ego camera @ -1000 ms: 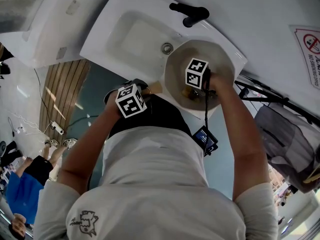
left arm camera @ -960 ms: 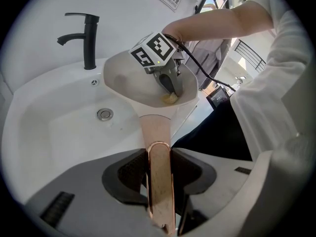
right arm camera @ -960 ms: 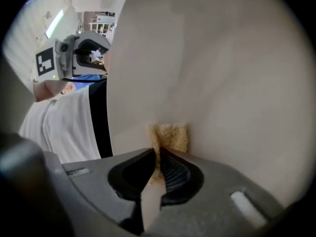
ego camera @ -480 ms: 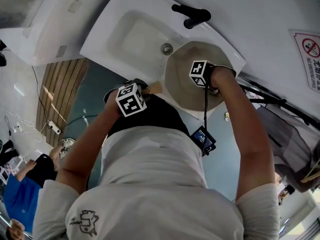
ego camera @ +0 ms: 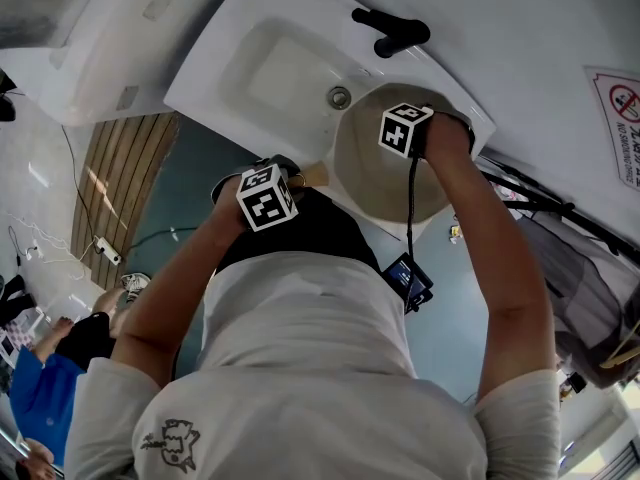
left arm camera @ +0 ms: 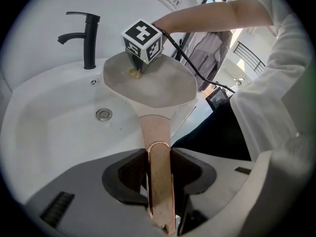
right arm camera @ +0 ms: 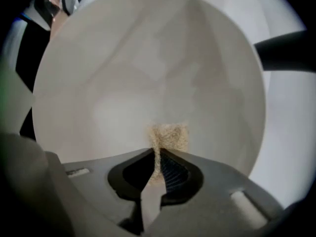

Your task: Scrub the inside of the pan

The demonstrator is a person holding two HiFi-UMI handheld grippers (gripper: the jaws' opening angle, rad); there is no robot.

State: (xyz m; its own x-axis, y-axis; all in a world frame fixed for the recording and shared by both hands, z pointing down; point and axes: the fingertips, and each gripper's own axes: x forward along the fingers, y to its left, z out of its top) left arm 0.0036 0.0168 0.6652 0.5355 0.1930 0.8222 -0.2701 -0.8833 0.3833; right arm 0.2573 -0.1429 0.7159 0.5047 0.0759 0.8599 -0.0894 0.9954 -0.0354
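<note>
A beige pan (ego camera: 385, 173) (left arm camera: 158, 83) (right arm camera: 148, 83) is held over the white sink's right end. Its copper-coloured handle (left arm camera: 159, 167) runs back between the jaws of my left gripper (left arm camera: 159, 174) (ego camera: 266, 197), which is shut on it. My right gripper (right arm camera: 159, 154) (ego camera: 405, 130) reaches down into the pan near its far rim and is shut on a small tan scrub pad (right arm camera: 169, 136) (left arm camera: 134, 73), which presses on the pan's inner surface.
The white sink (ego camera: 270, 78) (left arm camera: 54, 127) has a round drain (ego camera: 339, 97) (left arm camera: 103, 114) and a black tap (ego camera: 392, 30) (left arm camera: 84, 36) behind the pan. A no-smoking sign (ego camera: 622, 108) hangs on the wall at right. A person in blue (ego camera: 40, 388) sits on the floor at lower left.
My right gripper has moved with the scrub pad from the pan's near side up toward its far rim. The left gripper and the pan have stayed nearly still.
</note>
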